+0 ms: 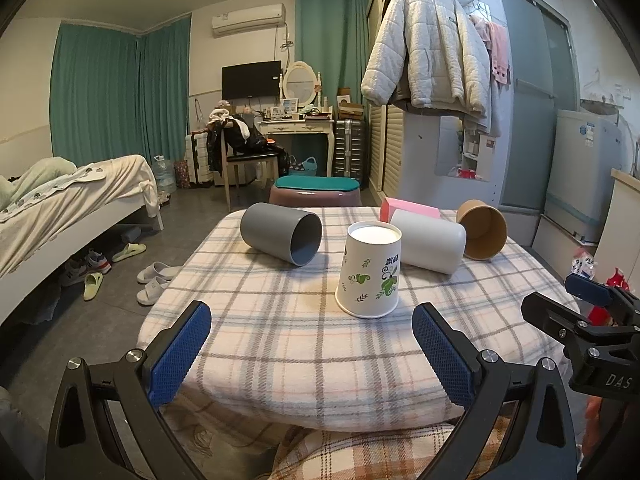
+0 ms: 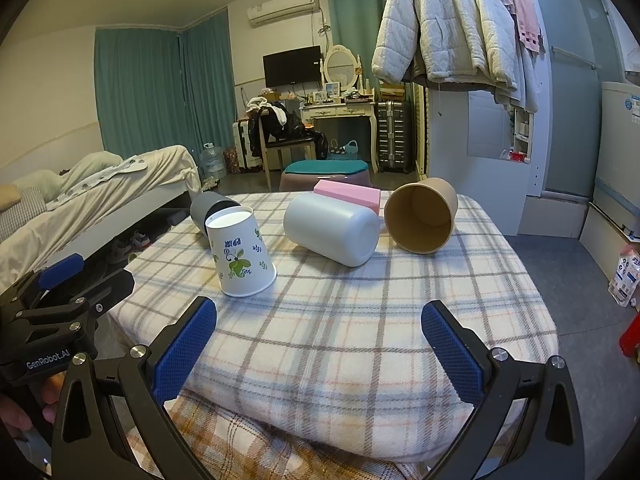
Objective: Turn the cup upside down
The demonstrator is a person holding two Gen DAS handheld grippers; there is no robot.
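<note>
A white paper cup with green leaf print [image 1: 370, 274] [image 2: 240, 254] stands upside down, mouth on the plaid cloth. A grey cup [image 1: 282, 239] [image 2: 208, 208], a white cup [image 1: 428, 246] [image 2: 332, 228] and a brown paper cup [image 1: 482, 234] [image 2: 420, 214] lie on their sides behind it. My left gripper [image 1: 312, 356] is open and empty at the table's near edge, short of the printed cup. My right gripper [image 2: 320, 354] is open and empty, also at the near edge, with the printed cup ahead to its left.
A pink box [image 1: 408, 210] [image 2: 348, 194] lies behind the white cup. The table is covered in a plaid cloth [image 1: 280, 340] [image 2: 360, 320]. A stool with a teal cushion [image 1: 316, 190] stands beyond it. A bed [image 1: 60, 208] is at the left, with slippers [image 1: 156, 276] on the floor.
</note>
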